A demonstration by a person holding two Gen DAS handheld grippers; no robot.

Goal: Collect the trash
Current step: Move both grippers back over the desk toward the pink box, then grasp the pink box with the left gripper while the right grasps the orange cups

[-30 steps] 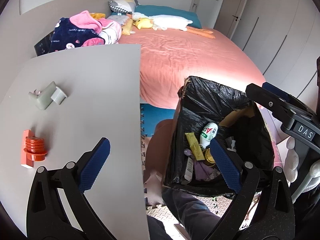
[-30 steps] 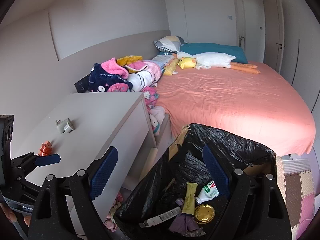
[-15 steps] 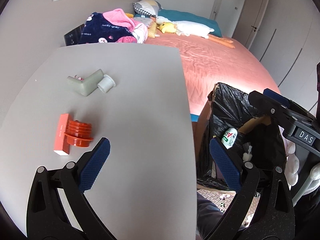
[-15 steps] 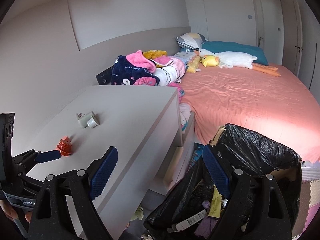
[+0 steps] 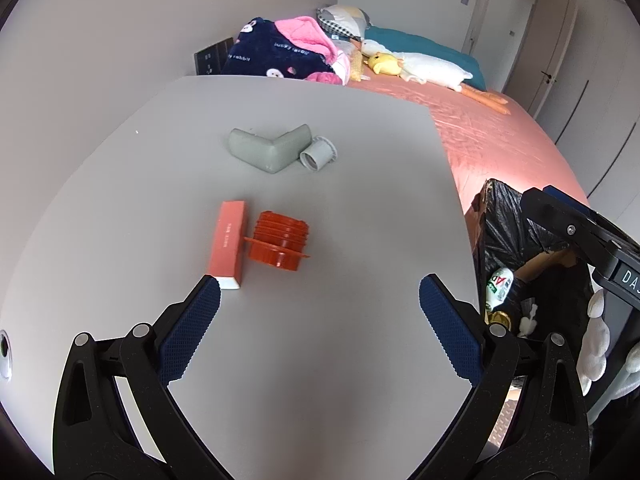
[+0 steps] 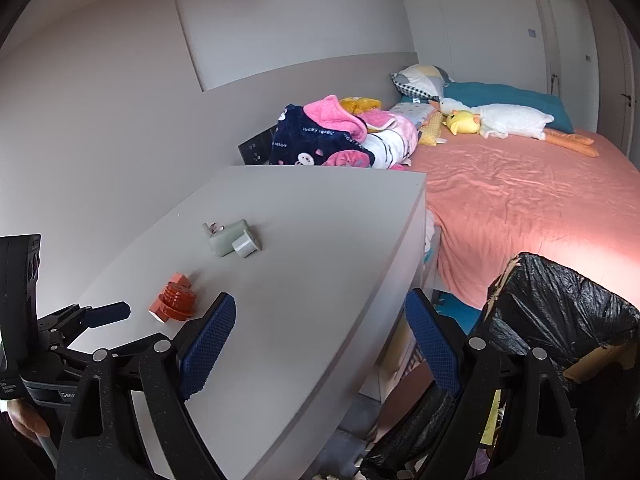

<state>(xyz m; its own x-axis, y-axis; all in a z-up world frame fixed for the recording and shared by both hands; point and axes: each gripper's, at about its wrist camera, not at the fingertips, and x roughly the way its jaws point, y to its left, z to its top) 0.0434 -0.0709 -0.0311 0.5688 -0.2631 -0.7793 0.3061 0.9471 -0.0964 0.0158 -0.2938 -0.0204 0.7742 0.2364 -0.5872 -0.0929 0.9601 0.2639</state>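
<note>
On the grey table (image 5: 360, 360) lie a salmon-pink box (image 5: 227, 243) touching an orange ribbed cap (image 5: 280, 246), and farther back a grey-green L-shaped piece (image 5: 267, 149) beside a small white tube (image 5: 318, 155). The same items show in the right wrist view: the cap (image 6: 176, 302) and the L-piece (image 6: 226, 236). My left gripper (image 5: 318, 308) is open and empty over the table, just short of the box. My right gripper (image 6: 320, 332) is open and empty above the table's right edge. A black-lined trash bin (image 5: 516, 248) with a bottle inside stands right of the table (image 6: 560, 320).
A bed with a salmon sheet (image 6: 520, 200) lies beyond the table, with folded blankets (image 6: 332, 136) and plush toys (image 6: 500, 120) at its head. Wardrobe doors (image 5: 580, 60) line the right wall. A foam floor mat shows under the bin.
Both grippers swung left from above the trash bin to over the table. The box and orange cap now lie close ahead of my left gripper. Both stayed open.
</note>
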